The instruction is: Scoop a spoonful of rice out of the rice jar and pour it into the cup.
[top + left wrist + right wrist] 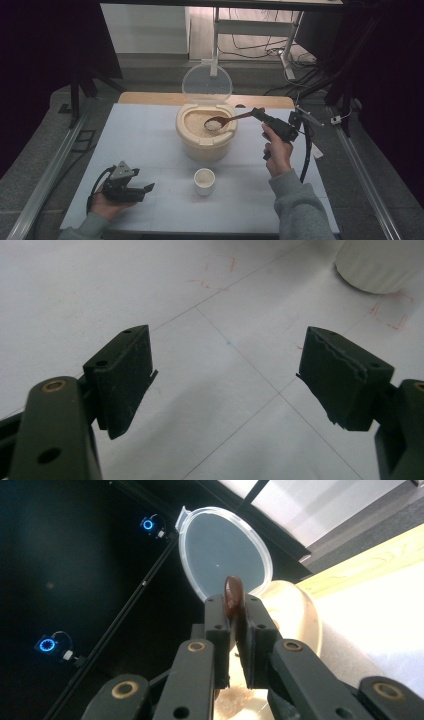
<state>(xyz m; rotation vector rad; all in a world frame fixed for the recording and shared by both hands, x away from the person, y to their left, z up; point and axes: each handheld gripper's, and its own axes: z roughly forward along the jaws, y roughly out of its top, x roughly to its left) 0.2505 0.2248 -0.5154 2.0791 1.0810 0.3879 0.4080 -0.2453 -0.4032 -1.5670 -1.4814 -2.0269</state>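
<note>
White tabletop (150, 150) is seen bearing a round cream rice bin (206, 140), its clear hinged lid (206, 84) raised, and a small white cup (204, 181). A brown wooden spoon (222, 121), heaped with rice above the bin, is clamped by the right gripper (260, 114). The left gripper (145, 189) is rested wide apart, empty. Grains could be spilled if the spoon is tilted on the way to the cup.

A glossy dark brown wooden spoon (229, 120) sits at centre frame above a smooth cream plastic rice bin (206, 138), whose clear, shiny plastic round lid (206, 84) stands behind it. Lower centre, a small matt white ribbed cup (204, 181) rests on the matt white table top (145, 145), edged at the back in pale wood. The black gripper pads (127, 375) look rubbery, rough and frayed.
</note>
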